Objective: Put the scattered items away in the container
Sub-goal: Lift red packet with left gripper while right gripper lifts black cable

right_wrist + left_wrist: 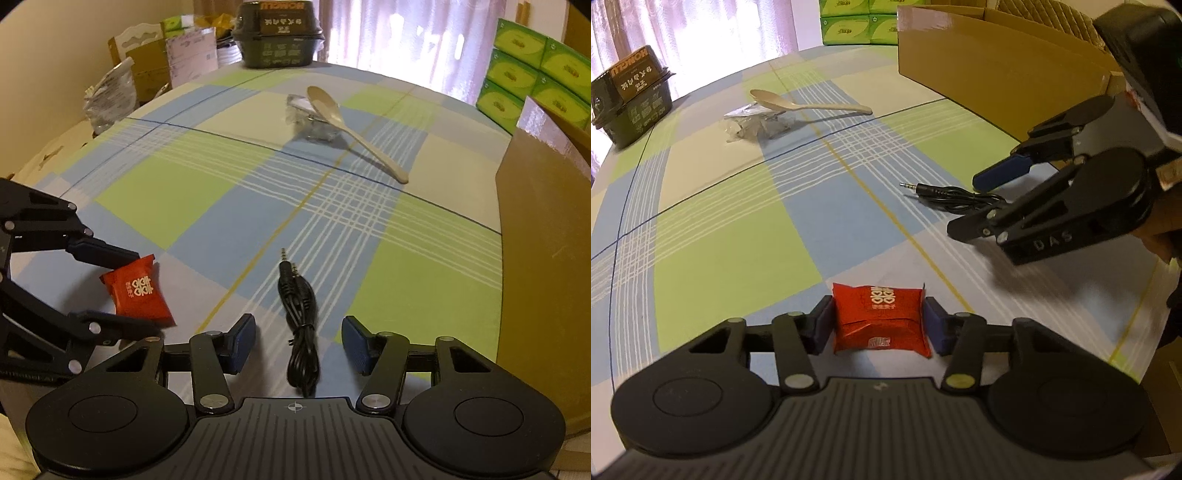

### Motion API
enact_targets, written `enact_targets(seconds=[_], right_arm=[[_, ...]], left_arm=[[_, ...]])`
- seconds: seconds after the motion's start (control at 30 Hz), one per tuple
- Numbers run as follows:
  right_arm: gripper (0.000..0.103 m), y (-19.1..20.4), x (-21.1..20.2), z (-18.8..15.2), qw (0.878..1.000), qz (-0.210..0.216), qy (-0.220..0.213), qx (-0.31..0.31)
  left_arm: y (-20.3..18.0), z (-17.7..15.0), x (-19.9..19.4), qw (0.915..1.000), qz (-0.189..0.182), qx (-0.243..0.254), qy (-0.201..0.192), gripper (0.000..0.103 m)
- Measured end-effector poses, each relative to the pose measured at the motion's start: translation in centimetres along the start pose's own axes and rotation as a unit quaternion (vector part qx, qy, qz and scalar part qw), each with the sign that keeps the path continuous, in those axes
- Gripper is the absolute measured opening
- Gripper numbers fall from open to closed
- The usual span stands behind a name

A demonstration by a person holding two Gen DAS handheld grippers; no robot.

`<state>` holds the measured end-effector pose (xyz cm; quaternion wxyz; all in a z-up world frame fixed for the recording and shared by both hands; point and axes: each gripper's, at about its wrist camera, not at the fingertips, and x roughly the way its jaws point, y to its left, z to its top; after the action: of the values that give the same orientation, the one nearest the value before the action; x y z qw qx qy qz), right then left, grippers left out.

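1. Nearest, under the left gripper [879, 319]: a small red foil sachet with white printed characters [881, 317], lying flat on the green, blue and cream checked tablecloth [738, 240]. Blue pads at both its sides, seemingly touching; whether pinched firm yet, cannot tell. Probably very light, crinkly and slick; best squeezed across the plump middle, not the thin crimped ends.

2. Under the right gripper [298, 339]: a thin black audio cable folded into a loose bundle [301, 332], two jack plugs pointing away. Jaws spread wide, one pad on each side of the bundle, neither touching it. Likely light and limp, apt to unravel and trail; safest caught across the doubled strands at the middle, plugs left alone.

3. Just right of the cable: a tall brown cardboard box [543, 258], presumably the container, close by for both items.

4. Further out on the cloth: a cream plastic spoon [351, 125], its bowl resting on a crumpled clear plastic wrapper [306, 122]. Spoon rigid, smooth and low-lying, so best gripped across the handle; wrapper almost weightless and springy, best pinched at the crumpled centre.

5. Furthest, at the table's far edge: a dark green lidded food tub [277, 40].
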<state>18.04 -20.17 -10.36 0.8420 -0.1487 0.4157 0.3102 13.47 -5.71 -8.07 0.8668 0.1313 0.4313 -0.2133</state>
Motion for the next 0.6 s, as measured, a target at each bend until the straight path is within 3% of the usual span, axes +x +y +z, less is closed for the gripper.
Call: enact_targets(seconds=[0.07,0.17,0.2,0.23,0.27,0.6], right_arm=[[0.058,0.0,-0.1,-0.2,1.0,0.002,-0.001,0.0],[0.043,0.1,-0.1,-0.2,1.0,0.006,-0.001,-0.001],[0.036,0.2,-0.2,-0.2,1.0,0.006,-0.001,-0.004],[0.022,0.3,-0.2,-0.1,1.0,0.007,-0.001,-0.005],[0.018,0.3,-0.2,-0.1,1.0,0.005,-0.001,-0.005],[0.015,0.4,-2.0,-0.4,1.0,-0.005,-0.018,0.011]], left_arm=[[-0.1,-0.2,-0.1,1.0,0.0,0.001,-0.001,0.043],[-0.2,-0.4,-0.3,1.0,-0.001,0.0,-0.003,0.041],[-0.2,-0.4,-0.4,1.0,-0.001,0.0,-0.002,0.041],[-0.2,-0.5,-0.5,1.0,-0.002,0.0,-0.002,0.04],[-0.3,-0.5,-0.5,1.0,-0.003,0.0,-0.001,0.04],[-0.6,-0.9,-1.3,0.9999,-0.008,-0.006,0.0,0.04]])
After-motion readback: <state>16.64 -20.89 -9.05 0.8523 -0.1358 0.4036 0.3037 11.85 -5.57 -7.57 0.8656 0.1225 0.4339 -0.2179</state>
